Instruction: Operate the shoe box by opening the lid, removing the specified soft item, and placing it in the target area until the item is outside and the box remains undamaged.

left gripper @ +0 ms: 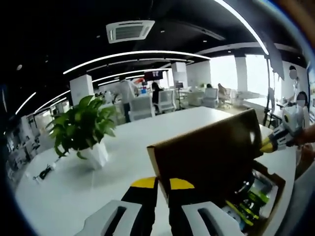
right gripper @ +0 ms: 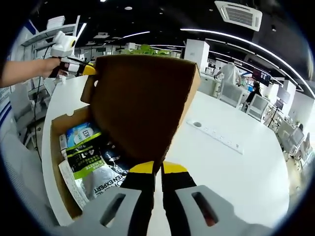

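- yellow-tipped black jaws of the left gripper [left gripper: 163,183] rise nearest in the left gripper view, pinched together on the near corner of the raised cardboard lid [left gripper: 209,152].
- in the right gripper view the right gripper [right gripper: 151,167] does the same at its own end, jaws clamped on the lower edge of the lid, which stands up steeply over the shoe box [right gripper: 58,129].
- the open box sits on a white desk [left gripper: 74,191], close to its edge, and holds soft printed packets [right gripper: 86,158] in green, blue and silver, lying flat and overlapping.
- across the lid in the right gripper view the other gripper shows at its far corner, held by a person's hand [right gripper: 47,66].
- on the desk stand a leafy plant [left gripper: 81,125] in a white pot, well apart from the box, and a dark cable [left gripper: 45,172] near the far edge; a white power strip [right gripper: 216,133] lies on the bare desk beside the box.
- around is an open office: dark ceiling with long curved light strips, a ceiling air vent [left gripper: 129,30], white pillars, white chairs, bright windows, people standing and seated far off.
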### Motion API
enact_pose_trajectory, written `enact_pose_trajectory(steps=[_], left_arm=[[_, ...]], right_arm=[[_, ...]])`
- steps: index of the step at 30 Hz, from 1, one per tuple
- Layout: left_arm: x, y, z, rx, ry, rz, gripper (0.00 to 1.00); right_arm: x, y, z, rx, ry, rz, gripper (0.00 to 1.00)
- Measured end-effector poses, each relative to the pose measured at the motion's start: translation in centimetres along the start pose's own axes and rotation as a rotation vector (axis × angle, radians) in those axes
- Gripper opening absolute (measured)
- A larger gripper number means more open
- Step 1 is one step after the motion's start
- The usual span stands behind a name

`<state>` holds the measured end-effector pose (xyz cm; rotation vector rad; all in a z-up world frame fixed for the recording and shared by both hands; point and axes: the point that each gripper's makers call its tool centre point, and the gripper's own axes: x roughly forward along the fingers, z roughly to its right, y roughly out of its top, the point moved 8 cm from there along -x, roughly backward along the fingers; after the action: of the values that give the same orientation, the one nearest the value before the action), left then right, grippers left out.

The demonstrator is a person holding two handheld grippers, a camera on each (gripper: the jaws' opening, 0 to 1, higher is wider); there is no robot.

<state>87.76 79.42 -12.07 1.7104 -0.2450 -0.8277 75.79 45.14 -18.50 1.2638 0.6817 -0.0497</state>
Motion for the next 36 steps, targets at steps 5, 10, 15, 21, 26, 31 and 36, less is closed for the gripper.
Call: enact_pose_trajectory(steps=[5,10,15,21,26,31,36], left_arm=[[0.6,-0.1,0.4,0.000,0.000,-0.001,0.14],[0.8,-0.7,0.3,-0.011,0.008,-0.016,0.14],[0.7,-1.7,0.6,-0.011,0.024,-0.034,0.14],[0.7,-2.9,0.8,-0.043,0.020,-0.064,0.13],[0.9,-3.8,1.0,-0.063,0.021,-0.097,0.12],[1.0,-4.5,0.8,-0.086,0.022,-0.135,0.12],[1.1,-5.3,1.0,-0.095,0.024,-0.175,0.07]], right_arm=[[0.2,-0.1,0.1,-0.011,0.001,0.003,0.02],[0.3,-0.1,0.2,-0.013,0.005,0.003,0.02],[0.5,0.0,0.5,-0.010,0.005,0.001,0.02],[0.9,0.2,0.8,0.000,0.007,-0.007,0.02],[1.2,0.3,1.0,0.009,0.009,-0.011,0.02],[1.6,0.3,1.3,0.017,0.010,-0.016,0.02],[1.9,0.4,1.5,0.022,0.010,-0.024,0.03]])
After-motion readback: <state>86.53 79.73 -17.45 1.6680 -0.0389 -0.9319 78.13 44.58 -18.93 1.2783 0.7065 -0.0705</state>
